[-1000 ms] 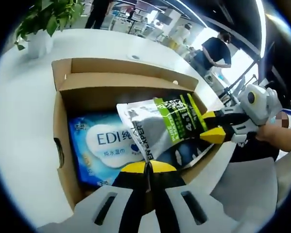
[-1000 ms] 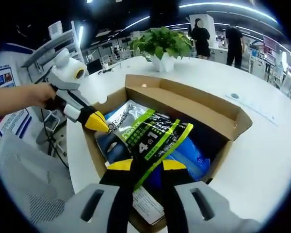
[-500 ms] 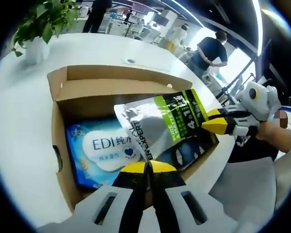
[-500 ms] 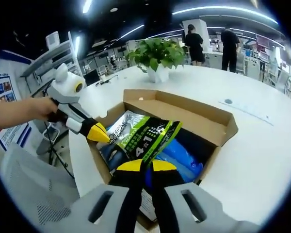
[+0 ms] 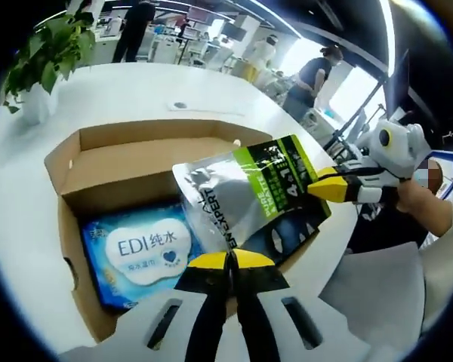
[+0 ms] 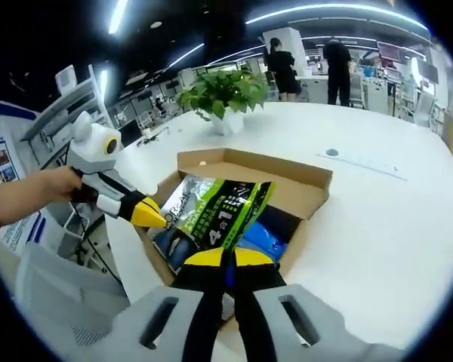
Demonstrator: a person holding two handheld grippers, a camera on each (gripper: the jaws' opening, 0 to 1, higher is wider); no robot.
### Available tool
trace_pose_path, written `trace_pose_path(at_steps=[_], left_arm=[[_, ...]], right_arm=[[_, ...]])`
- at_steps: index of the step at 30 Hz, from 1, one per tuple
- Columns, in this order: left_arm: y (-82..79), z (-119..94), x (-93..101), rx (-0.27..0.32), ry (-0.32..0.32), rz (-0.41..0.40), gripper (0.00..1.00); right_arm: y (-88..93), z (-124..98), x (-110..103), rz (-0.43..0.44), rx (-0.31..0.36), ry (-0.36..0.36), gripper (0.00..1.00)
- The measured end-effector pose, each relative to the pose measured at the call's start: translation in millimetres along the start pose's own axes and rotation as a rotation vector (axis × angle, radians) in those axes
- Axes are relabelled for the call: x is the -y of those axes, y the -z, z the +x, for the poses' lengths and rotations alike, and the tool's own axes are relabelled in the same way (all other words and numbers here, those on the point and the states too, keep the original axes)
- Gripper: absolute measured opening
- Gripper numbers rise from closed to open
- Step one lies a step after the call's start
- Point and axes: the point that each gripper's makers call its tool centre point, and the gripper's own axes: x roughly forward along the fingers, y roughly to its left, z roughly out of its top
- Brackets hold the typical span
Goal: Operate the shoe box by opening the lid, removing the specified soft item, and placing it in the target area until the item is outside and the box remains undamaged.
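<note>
Since 1 s ago, pouch [image 5: 245,197] has been raised higher above the box [image 5: 75,226]; box appears smaller and lower in both views, i.e. both tools lifted w/ it. Left tool [image 5: 228,260] is closed on one pouch edge; right tool [image 6: 222,259] is closed on the opposite edge. Each tool is also seen in the other's view: right tool [image 5: 328,188], left tool [image 6: 151,215]. Pouch is held clear of box rim, spanned between both tools, over the open box on the white table [image 6: 377,219]. Blue wipes pack [image 5: 140,249] remains inside.

Handling (est.): pouch is light, flexible, glossy film, so likely slippery; sag is expected if one grip is released. Hold is best taken at the sealed edges, not the mid-panel. Box walls are not to be dragged against.
</note>
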Motion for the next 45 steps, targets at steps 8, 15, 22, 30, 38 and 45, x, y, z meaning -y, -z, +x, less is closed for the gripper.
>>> trace_pose_path(at_steps=[8, 15, 22, 30, 38, 45], left_arm=[[-7.4, 13, 22.2, -0.011, 0.024, 0.003, 0.0], [-14.5, 22, 39.9, -0.017, 0.042, 0.009, 0.0], [-18.5, 31, 52.2, -0.024, 0.054, 0.008, 0.0], [-24.1, 43, 67.1, -0.026, 0.068, 0.007, 0.0], [-27.9, 56, 82.0, -0.027, 0.09, 0.007, 0.0], [-33.6, 71, 93.0, -0.026, 0.105, 0.003, 0.0]], right_arm=[[0.9, -21, 17, 0.047, 0.015, 0.033, 0.0], [4.9, -36, 32, 0.088, 0.024, 0.059, 0.0], [6.7, -49, 43, 0.103, 0.025, 0.076, 0.0], [9.1, -62, 61, 0.123, 0.031, 0.101, 0.0], [16.3, -72, 77, 0.136, 0.024, 0.122, 0.0], [22.0, -81, 94, 0.149, 0.02, 0.153, 0.0]])
